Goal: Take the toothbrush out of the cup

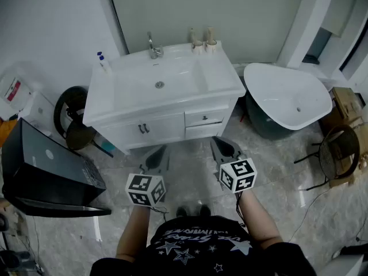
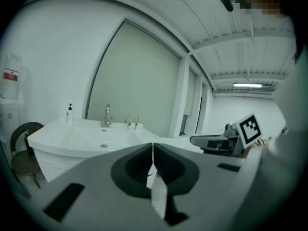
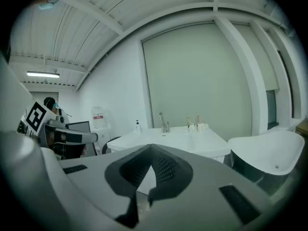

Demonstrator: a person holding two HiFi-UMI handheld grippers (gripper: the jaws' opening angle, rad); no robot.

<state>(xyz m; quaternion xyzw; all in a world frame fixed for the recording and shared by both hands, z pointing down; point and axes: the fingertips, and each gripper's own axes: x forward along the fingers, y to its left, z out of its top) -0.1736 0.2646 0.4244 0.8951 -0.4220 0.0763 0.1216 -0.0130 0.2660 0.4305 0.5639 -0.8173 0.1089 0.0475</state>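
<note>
Head view: my left gripper point(image 1: 161, 150) and right gripper point(image 1: 216, 141) are both pinched closed on nothing, well short of the cup point(image 1: 211, 45) holding the toothbrush point(image 1: 209, 34) at the back of the sink counter point(image 1: 221, 76).

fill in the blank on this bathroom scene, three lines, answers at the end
1. The cups stand on the counter to the ____ of the faucet.
2. The soap bottle stands at the counter's back ____ corner.
3. The jaws of the left gripper and the right gripper are ____, with nothing between them.
Missing words: right; left; shut.
</note>
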